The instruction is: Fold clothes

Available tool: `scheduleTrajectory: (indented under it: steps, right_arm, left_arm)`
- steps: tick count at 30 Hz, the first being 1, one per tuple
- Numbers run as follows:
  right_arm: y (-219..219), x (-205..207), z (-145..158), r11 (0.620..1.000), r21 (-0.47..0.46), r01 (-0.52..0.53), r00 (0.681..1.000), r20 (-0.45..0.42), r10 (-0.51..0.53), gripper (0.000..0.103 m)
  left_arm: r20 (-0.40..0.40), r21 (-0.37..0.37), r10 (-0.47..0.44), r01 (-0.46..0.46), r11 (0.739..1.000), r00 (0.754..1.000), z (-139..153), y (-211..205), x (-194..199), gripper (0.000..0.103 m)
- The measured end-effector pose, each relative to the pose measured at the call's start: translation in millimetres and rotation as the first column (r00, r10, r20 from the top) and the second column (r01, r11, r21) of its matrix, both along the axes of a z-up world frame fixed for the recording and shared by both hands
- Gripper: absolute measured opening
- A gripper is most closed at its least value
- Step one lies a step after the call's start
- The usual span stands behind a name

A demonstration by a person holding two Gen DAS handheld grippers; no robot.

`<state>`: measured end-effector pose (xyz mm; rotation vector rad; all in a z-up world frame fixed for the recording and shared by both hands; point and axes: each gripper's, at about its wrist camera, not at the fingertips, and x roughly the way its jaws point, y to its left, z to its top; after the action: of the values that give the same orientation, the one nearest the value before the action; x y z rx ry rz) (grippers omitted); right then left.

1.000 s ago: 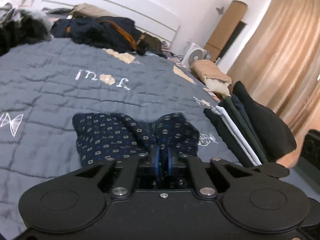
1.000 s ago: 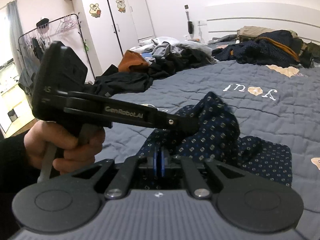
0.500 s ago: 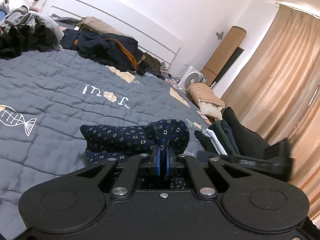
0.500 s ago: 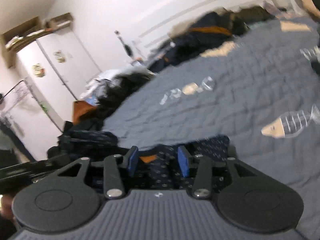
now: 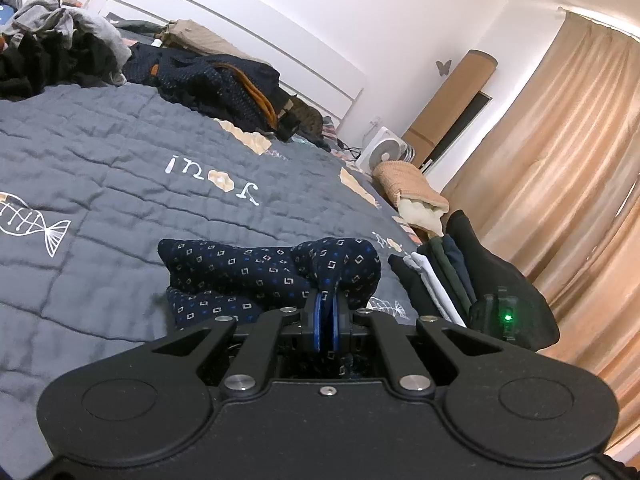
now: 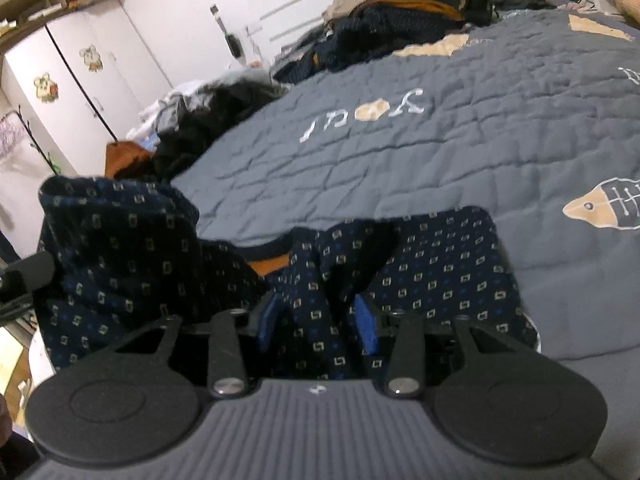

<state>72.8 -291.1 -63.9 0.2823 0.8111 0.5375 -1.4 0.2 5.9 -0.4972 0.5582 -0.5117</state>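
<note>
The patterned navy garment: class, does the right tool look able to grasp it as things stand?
Probably yes: a fold of the patterned navy garment already stands between the closing pads of the right tool, with nothing else between them.

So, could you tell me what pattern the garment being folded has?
Navy garment with small white squares and blue dots, clearest in the right wrist view.

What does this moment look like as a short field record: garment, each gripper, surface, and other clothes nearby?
garment: navy patterned garment, bunched on the bed
left gripper: shut on a raised fold of the garment
right gripper: fingers apart and closing, a ridge of the garment between them, pads not clearly pressing
surface: grey quilted bedspread
folded stack: dark, white and green items, right of the garment in the left wrist view
unfolded pile: dark clothes near the headboard
fold status: not yet flat or squared
</note>
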Motion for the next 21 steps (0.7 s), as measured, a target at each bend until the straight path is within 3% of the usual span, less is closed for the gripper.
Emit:
scheduleTrajectory:
  steps: [1, 2, 7, 12, 16, 21]
  right_arm:
    - [1, 1, -1, 1.000, -0.001, -0.007, 1.000, -0.013, 0.007, 0.015]
    - [2, 0, -1, 1.000, 0.001, -0.010, 1.000, -0.020, 0.010, 0.006]
    - [-11, -5, 11, 0.999, 0.028, 0.029, 0.999, -0.036, -0.028, 0.003]
    - [-46, -15, 34, 0.987, 0.118, 0.105, 0.994, -0.025, -0.103, 0.003]
    - [-64, -23, 44, 0.988, 0.076, 0.134, 0.991, -0.026, -0.132, 0.003]
    - [-72, -24, 21, 0.983, -0.051, 0.178, 0.983, -0.032, -0.179, 0.005]
  left_arm:
    - [0.000, 0.001, 0.000, 0.000, 1.000, 1.000, 0, 0, 0, 0.006]
    - [-0.001, 0.001, 0.000, 0.000, 1.000, 1.000, -1, 0, 1, 0.006]
    - [0.000, 0.006, 0.005, -0.005, 1.000, 1.000, -2, 0, 2, 0.006]
    - [0.002, 0.007, 0.012, -0.012, 1.000, 1.000, -1, 0, 2, 0.006]
    - [0.005, 0.009, 0.007, -0.007, 1.000, 1.000, 0, -3, 1, 0.006]
    - [-0.001, 0.024, -0.009, 0.009, 1.000, 1.000, -3, -11, 2, 0.006]
